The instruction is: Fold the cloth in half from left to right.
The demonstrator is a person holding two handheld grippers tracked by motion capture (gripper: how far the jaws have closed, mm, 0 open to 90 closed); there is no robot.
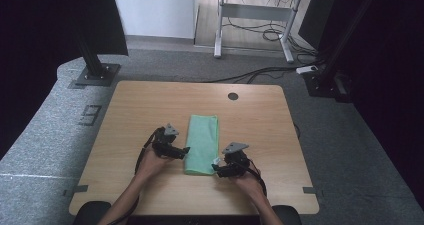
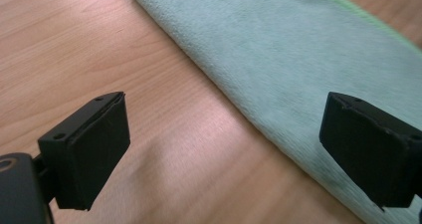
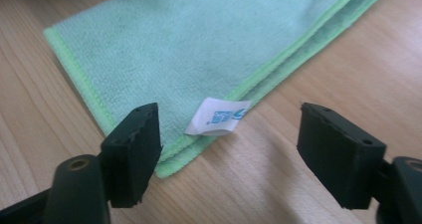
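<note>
A green cloth (image 1: pixel 202 143) lies folded into a long strip in the middle of the wooden table (image 1: pixel 140 105), its short end toward the person. My left gripper (image 1: pixel 186 152) is at the cloth's left edge, open, its jaws straddling the folded edge of the cloth (image 2: pixel 298 59) with nothing clamped. My right gripper (image 1: pixel 215 168) is at the near right corner, open. In the right gripper view, the cloth's corner (image 3: pixel 199 59) with a white label (image 3: pixel 218 117) sits between the spread jaws.
A dark round hole (image 1: pixel 233 96) is near the table's far edge. Bare wood surrounds the cloth on all sides. Beyond the table are grey carpet, black stand bases (image 1: pixel 95 75) and a desk frame with cables (image 1: pixel 255 20).
</note>
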